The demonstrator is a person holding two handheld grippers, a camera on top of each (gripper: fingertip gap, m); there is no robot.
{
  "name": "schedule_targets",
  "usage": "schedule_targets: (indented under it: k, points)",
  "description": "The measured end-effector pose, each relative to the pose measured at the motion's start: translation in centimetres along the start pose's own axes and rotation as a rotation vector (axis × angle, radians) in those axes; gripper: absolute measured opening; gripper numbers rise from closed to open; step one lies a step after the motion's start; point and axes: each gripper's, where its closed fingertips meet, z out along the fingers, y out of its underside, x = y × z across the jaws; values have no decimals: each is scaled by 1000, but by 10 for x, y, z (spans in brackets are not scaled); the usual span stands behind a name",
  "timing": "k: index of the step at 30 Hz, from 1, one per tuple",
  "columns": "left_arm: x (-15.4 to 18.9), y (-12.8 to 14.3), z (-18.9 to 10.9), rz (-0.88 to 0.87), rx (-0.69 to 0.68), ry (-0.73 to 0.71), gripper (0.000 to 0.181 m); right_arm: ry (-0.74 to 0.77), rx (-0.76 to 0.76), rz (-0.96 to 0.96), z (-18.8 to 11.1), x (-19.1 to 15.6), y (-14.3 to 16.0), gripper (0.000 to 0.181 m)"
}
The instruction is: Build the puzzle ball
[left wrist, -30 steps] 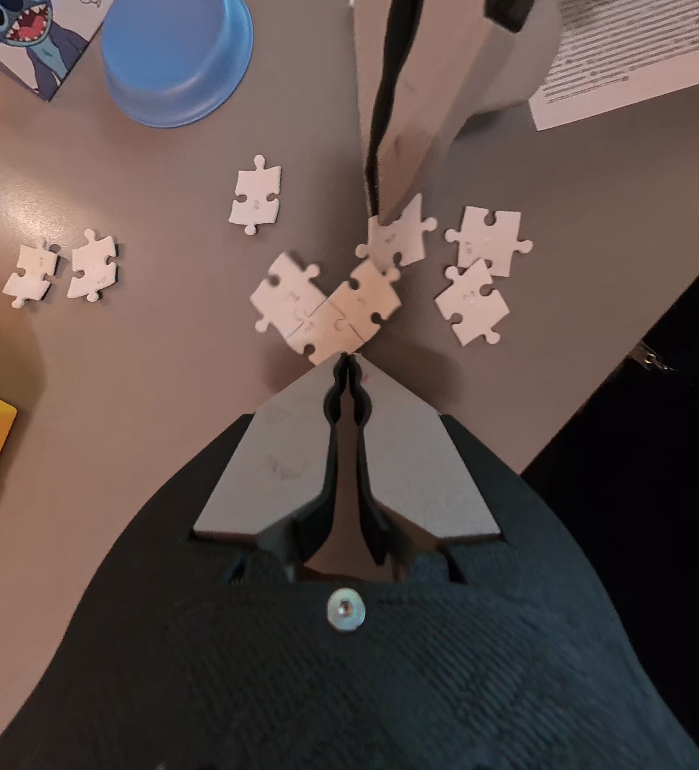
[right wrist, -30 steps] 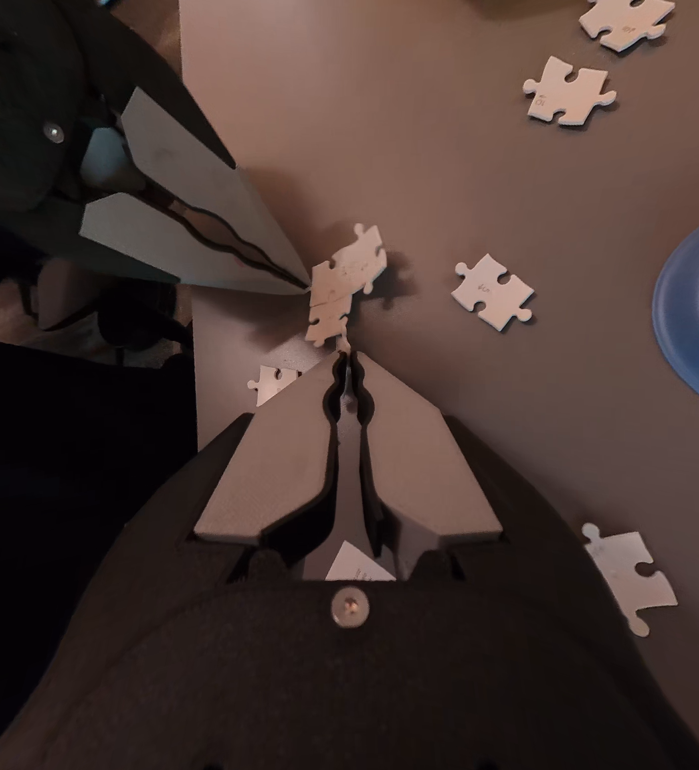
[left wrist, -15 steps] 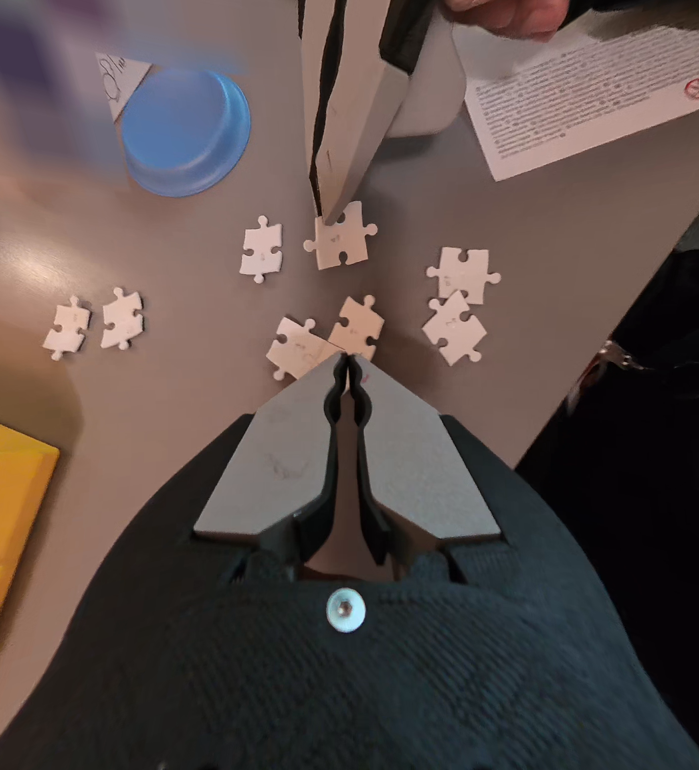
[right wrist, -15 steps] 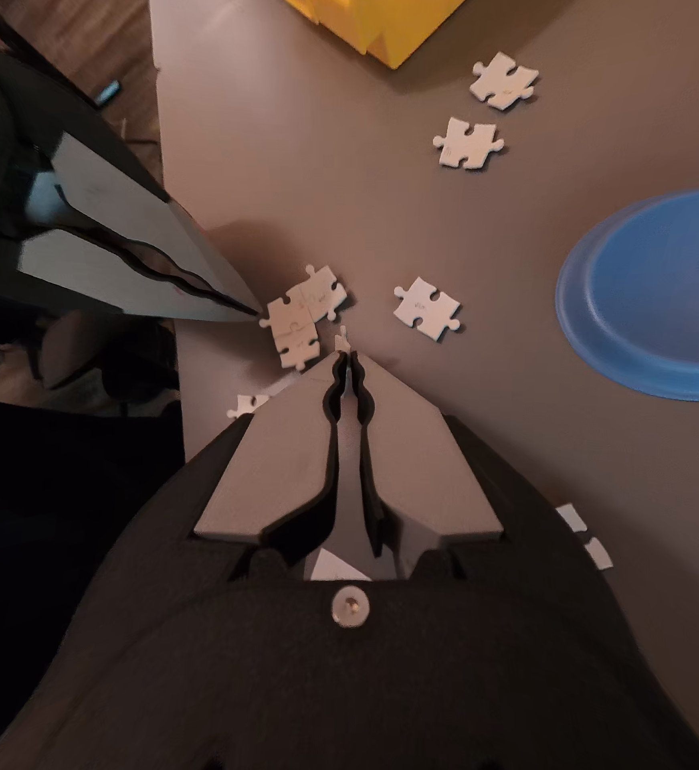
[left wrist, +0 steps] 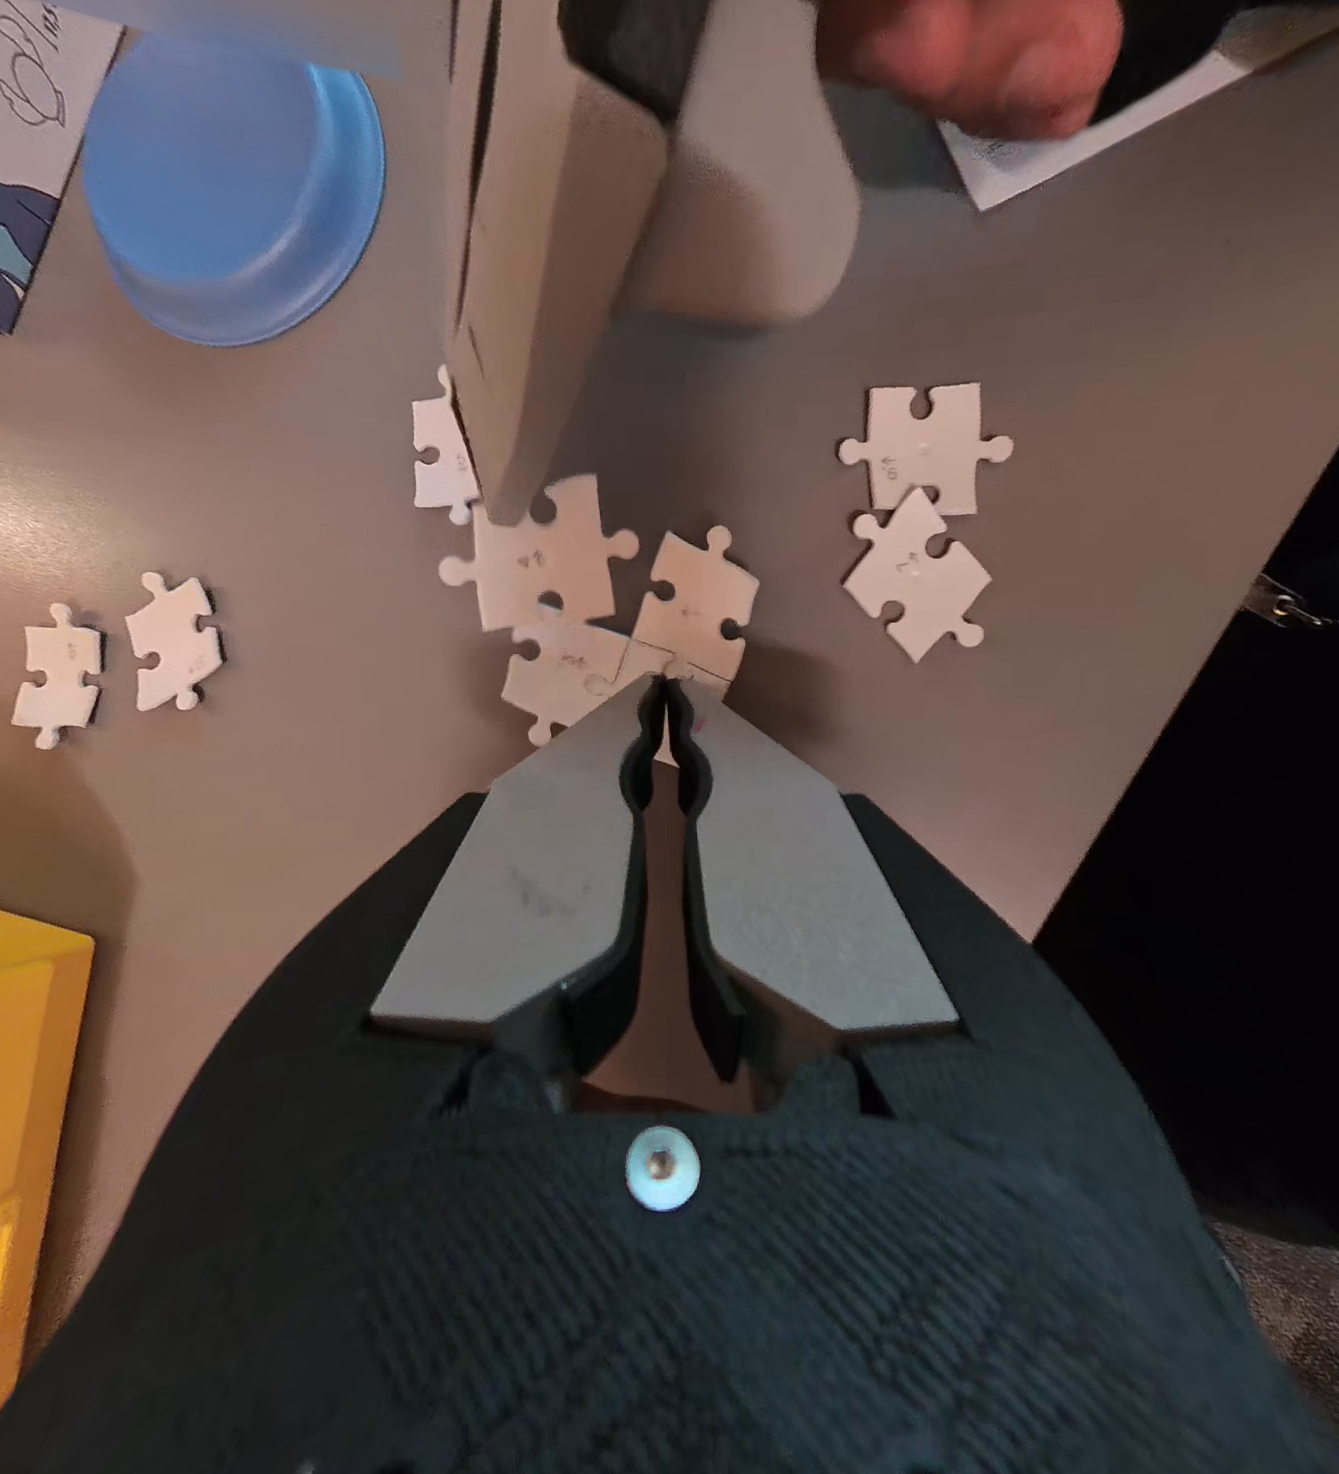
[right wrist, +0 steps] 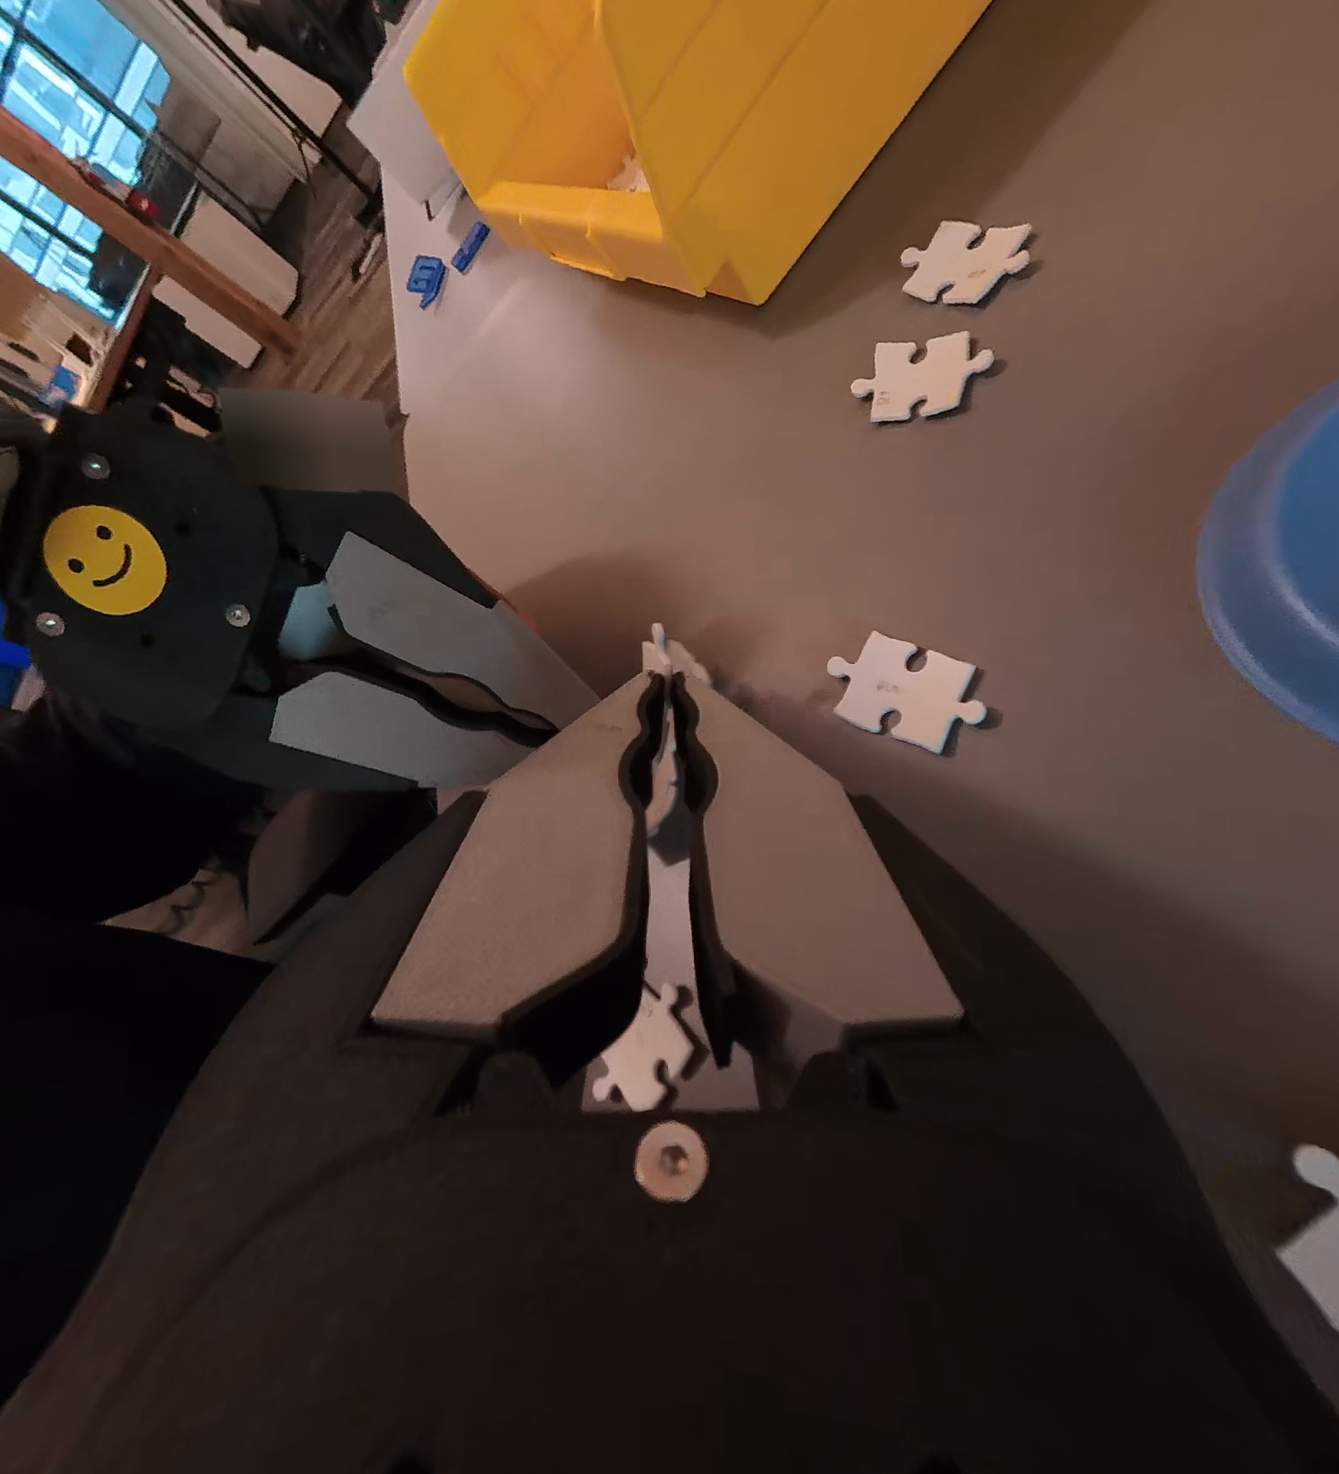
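Left wrist view: the left gripper [left wrist: 662, 690], jaws clenched on the joined cluster [left wrist: 634, 646] at frame centre, holds it above the table [left wrist: 1049, 359]. The right gripper [left wrist: 503, 502] comes from the top, gripping a loose piece [left wrist: 543, 558] by its upper corner.

Right wrist view: the right gripper [right wrist: 665, 676] pinches that piece [right wrist: 662, 650], edge-on at centre.

To join well, I would line the tab up with its socket, keep the cluster steady, and press gently without bending.

Small printed marks sit on the white puzzle pieces [left wrist: 545, 565]; printed lines cover the paper sheet [left wrist: 993, 163]; wording withheld.
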Motion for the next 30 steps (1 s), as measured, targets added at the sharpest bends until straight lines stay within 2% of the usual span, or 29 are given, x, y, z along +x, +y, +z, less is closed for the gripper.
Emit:
schedule_targets:
  k: [10,30]
  points:
    - [6,-8,0,-72,71,-5,0,122,81,25,6,12,6,0]
    - [-7,-7,6,-49,60,-52,0,76,1,-73,14,12,7,0]
